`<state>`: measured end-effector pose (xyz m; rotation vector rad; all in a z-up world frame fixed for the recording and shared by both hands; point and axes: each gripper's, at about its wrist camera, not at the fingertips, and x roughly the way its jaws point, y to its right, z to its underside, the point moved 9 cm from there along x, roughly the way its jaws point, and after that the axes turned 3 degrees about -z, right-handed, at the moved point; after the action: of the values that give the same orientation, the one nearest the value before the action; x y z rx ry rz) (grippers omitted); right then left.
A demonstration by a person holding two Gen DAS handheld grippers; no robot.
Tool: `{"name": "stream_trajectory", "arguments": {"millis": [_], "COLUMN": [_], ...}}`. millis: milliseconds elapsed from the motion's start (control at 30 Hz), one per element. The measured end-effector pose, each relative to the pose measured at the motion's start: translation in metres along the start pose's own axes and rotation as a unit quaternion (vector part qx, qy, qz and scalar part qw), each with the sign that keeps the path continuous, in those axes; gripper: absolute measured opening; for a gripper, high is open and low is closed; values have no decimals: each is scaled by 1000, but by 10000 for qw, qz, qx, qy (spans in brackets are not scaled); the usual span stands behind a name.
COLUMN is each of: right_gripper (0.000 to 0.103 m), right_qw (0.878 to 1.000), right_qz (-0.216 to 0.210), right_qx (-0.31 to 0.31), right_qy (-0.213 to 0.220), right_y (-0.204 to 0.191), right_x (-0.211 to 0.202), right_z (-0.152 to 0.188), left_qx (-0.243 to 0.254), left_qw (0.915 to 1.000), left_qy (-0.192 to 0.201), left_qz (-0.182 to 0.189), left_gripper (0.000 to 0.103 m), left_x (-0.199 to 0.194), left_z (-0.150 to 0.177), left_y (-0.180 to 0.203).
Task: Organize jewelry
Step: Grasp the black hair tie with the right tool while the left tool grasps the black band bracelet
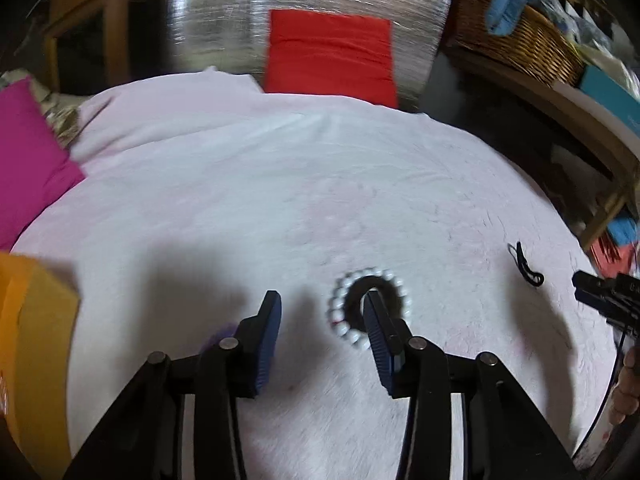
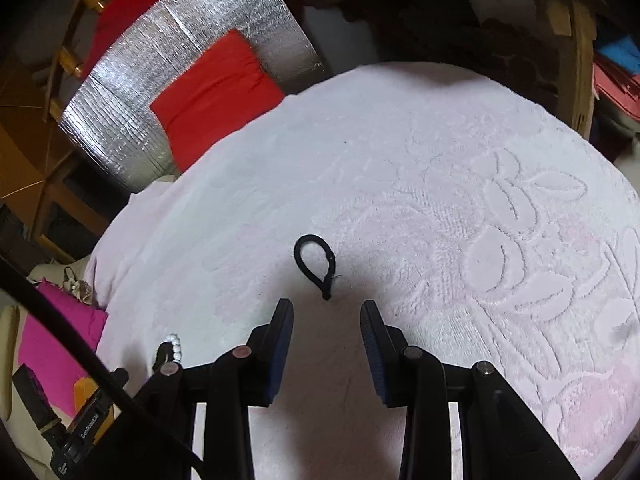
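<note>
Left wrist view: pale pink towel [image 1: 240,184] with an embossed pattern, spread as the work surface. Left gripper [image 1: 322,318] above it, jaws apart with nothing between the pads. White bead bracelet [image 1: 340,312] lying on the towel around a black ring [image 1: 354,300]; the right-hand finger [image 1: 380,328] of this gripper overlaps that ring in the picture, contact cannot be told. Black hair tie [image 1: 526,266] flat on the towel, well apart to the right of the bracelet. Right gripper's tip [image 1: 600,294] entering at the right edge, with part of a hand [image 1: 628,384] below it. Orange box [image 1: 36,320] at the left edge; a purple item [image 1: 220,334] partly hidden behind the left finger. Magenta cushion [image 1: 28,168] far left; red cushion [image 1: 330,56] against a silver foil panel [image 1: 224,16] at the back; wicker basket [image 1: 516,40] upper right. Right wrist view: right gripper [image 2: 326,320] with jaws parted and empty, held over the towel [image 2: 440,200]. Hair tie [image 2: 316,266] as a teardrop loop on the towel just ahead of the fingertips, roughly centred between them, untouched. Bracelet [image 2: 174,348] partly visible at lower left beside the left gripper's body [image 2: 92,420]. Red cushion [image 2: 216,96], foil panel [image 2: 132,112] and magenta cushion [image 2: 52,340] on the left.
</note>
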<state>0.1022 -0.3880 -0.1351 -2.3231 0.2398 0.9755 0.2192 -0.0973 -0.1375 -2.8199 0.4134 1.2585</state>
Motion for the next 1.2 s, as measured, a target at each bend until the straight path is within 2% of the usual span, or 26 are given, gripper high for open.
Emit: {"name": "stream_trajectory", "arguments": {"millis": [100,233,367,433,667,900,1067,1167,1200], "right_gripper": [38,38,38,38,38,39,39,38,34], "right_qw": [10000,9998,9995,9994,9996,9983,9974,9978,9977], "right_qz": [60,161,205,225,186,112,43,183,241], "right_qx": [-20,104,245,250,214,537,680,630,630], "right_qy": [-21,-25,-56,-57,-24,-190,-248,-79,-42], "right_y": [0,4,9,9,1,10,6,3,3], "right_x": [11,24,31,34,38,53,70,80,82], "right_z": [-2,-2,-2,-3,-6,-9,-7,-10,-8], "left_qx": [143,194,317,243,384,216,187,199,188], "left_qw": [9997,9984,9978,9974,9968,9929,9938,9954,9958], "left_qy": [-167,-436,-495,-502,-330,-368,-250,-234,-241], "left_qz": [77,300,293,450,623,1107,1066,905,860], "left_gripper": [43,29,25,13,11,11,11,11,11], "left_x": [18,39,48,45,18,-4,-15,-19,-20], "left_z": [2,11,13,12,10,11,9,10,11], "left_y": [12,22,26,27,29,25,15,5,1]}}
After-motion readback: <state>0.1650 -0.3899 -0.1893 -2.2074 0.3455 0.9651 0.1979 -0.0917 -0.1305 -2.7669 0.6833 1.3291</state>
